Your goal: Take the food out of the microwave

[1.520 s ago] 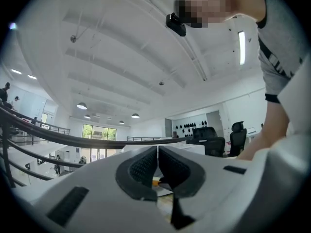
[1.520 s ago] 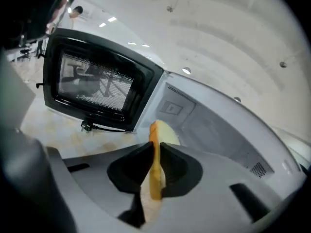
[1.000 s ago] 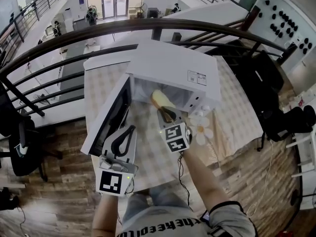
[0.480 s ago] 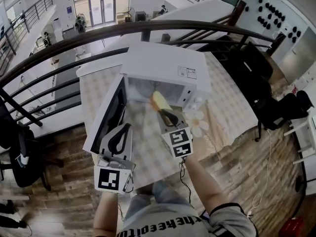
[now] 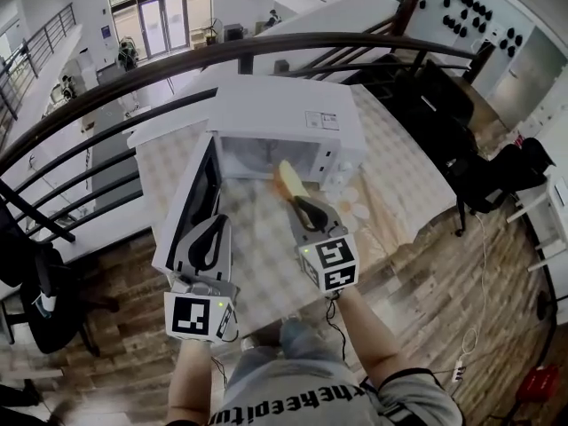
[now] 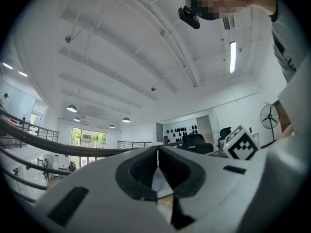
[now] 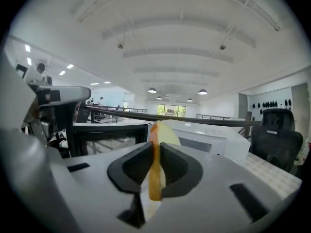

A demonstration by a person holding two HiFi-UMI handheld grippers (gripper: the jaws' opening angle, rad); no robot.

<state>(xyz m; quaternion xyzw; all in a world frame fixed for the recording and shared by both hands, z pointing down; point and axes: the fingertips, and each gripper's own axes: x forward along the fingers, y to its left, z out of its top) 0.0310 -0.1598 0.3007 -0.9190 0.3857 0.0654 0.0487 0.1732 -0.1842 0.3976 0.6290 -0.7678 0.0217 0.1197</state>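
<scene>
Pretty much done imo: the right tongs [image 5: 300, 201] are clamped on the yellow food slice [image 5: 288, 181], which looks just clear of the open microwave [image 5: 284, 114] over the bench [image 5: 395, 171], the left tongs [image 5: 217, 222] are shut and empty, so only setting it down is left.

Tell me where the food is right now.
In the head view the food sits centre frame, clamped in the right gripper just in front of the open microwave, right of its swung-out door.
</scene>
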